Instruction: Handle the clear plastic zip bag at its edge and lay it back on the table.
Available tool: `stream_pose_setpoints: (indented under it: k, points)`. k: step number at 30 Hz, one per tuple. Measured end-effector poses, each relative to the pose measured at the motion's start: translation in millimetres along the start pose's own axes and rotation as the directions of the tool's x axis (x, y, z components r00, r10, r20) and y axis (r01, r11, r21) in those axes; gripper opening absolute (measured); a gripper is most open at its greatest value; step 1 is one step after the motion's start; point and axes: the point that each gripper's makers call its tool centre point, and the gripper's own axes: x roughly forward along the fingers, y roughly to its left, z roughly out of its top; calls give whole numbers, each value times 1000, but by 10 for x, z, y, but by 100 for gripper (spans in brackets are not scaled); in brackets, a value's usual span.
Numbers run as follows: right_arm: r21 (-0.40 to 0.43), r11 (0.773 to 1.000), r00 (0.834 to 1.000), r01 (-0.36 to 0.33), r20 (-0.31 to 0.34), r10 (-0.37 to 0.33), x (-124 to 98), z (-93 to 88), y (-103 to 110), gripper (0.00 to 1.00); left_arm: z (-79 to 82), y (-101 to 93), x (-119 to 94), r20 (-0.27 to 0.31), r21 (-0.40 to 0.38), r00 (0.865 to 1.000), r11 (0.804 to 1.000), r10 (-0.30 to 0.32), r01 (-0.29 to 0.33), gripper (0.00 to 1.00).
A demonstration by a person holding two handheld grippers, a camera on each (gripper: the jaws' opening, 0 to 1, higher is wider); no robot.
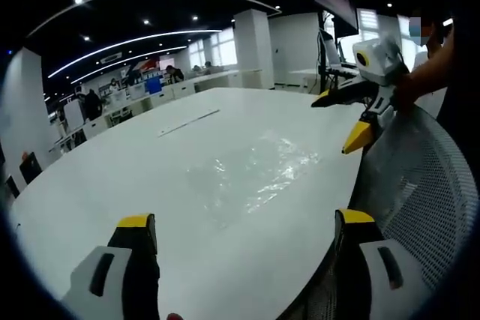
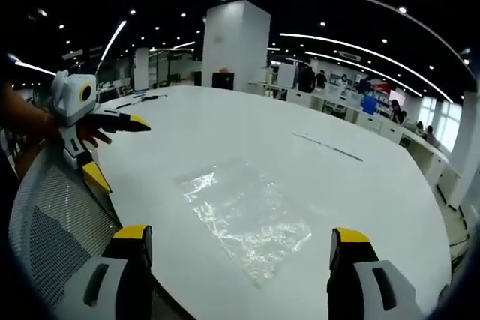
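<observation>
We've got both grippers hanging over the near edge of the white table (image 1: 150, 177), and nothing is being held. Starting on the left: the left gripper (image 1: 246, 224) has its yellow-tipped fingers (image 1: 135, 222) spread wide apart with only table between them. The zip bag (image 1: 251, 170) lies flat just ahead of those fingers, a bit toward the right one, not touching either.

Moving right, the right gripper (image 2: 238, 236) is spread wide too. From its own view the bag (image 2: 244, 215) sits ahead of and between its fingers (image 2: 133, 231), with one corner pointing back toward the gap. The mesh chair back (image 2: 52, 222) sits just off its left finger, and the left gripper (image 2: 112, 148) shows up over there, also clearly spread.

What could go sideways from here, we reckon: the bag is see-through and lies dead flat on a glossy top, so a finger may just skate over the edge instead of getting under it. Coming down too far in means pinching the wrinkled middle, not the edge. A one-corner pinch could let it fold or slide out when lifted. The chair back is also close enough to snag either gripper.
</observation>
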Motion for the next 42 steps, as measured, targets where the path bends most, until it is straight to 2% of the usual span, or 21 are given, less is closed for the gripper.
stream_pose_setpoints:
  k: [8,12,21,30,33,34,42]
  points:
    - [-90,996,1000,3,-11,-4,-8,86,-145,99,2,21,0,6,-11,1000,1000,-2,2,98]
    - [-176,984,999,-6,-33,0,-32,125,-264,97,1,33,4,9,-13,1000,1000,-3,3,98]
    - [-287,956,996,-59,-84,36,40,149,-441,95,11,39,4,10,-19,1000,1000,2,-2,98]
    - [-397,907,986,-142,-141,93,168,164,-615,93,0,35,14,5,-16,1000,1000,-3,3,98]
    - [-444,877,980,-181,-158,122,202,169,-638,90,0,32,13,3,-17,1000,1000,-2,2,98]
    - [-446,876,979,-184,-161,124,209,165,-648,89,-2,33,13,2,-17,1000,1000,-1,1,98]
    - [-546,795,958,-266,-239,156,256,120,-703,87,-21,37,19,-3,-15,1000,1000,-2,2,98]
